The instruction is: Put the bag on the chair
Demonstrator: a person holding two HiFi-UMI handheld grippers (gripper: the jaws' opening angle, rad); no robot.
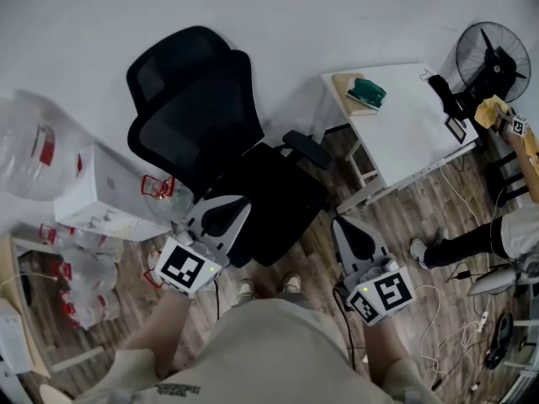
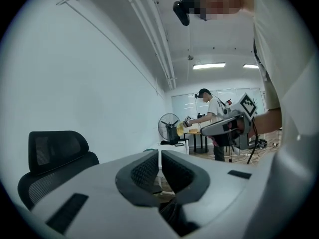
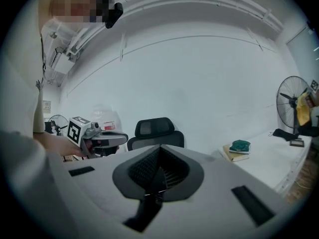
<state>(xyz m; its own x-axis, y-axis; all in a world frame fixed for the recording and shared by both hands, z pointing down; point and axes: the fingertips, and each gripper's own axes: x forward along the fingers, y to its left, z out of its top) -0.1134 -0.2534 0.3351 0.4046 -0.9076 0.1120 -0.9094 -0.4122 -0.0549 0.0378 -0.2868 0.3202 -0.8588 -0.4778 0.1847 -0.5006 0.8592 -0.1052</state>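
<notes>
A black office chair [image 1: 198,116] stands in front of me against the white wall. A black bag [image 1: 282,200] lies low over its seat and is hard to tell from the dark seat. My left gripper [image 1: 226,210] is at the bag's left edge, my right gripper [image 1: 345,225] at its right edge. In the right gripper view the jaws [image 3: 158,156] are shut on a black strap [image 3: 144,210] that hangs from between them. In the left gripper view the jaws [image 2: 159,158] are shut, with dark fabric [image 2: 174,218] caught low between them.
A white table [image 1: 404,133] to the right of the chair carries a book and a green object [image 1: 366,93]. A fan [image 1: 493,53] stands at the far right. Clear plastic bags [image 1: 34,146] and a white box [image 1: 101,196] crowd the left. Another person [image 1: 480,238] and cables [image 1: 472,326] are at the right.
</notes>
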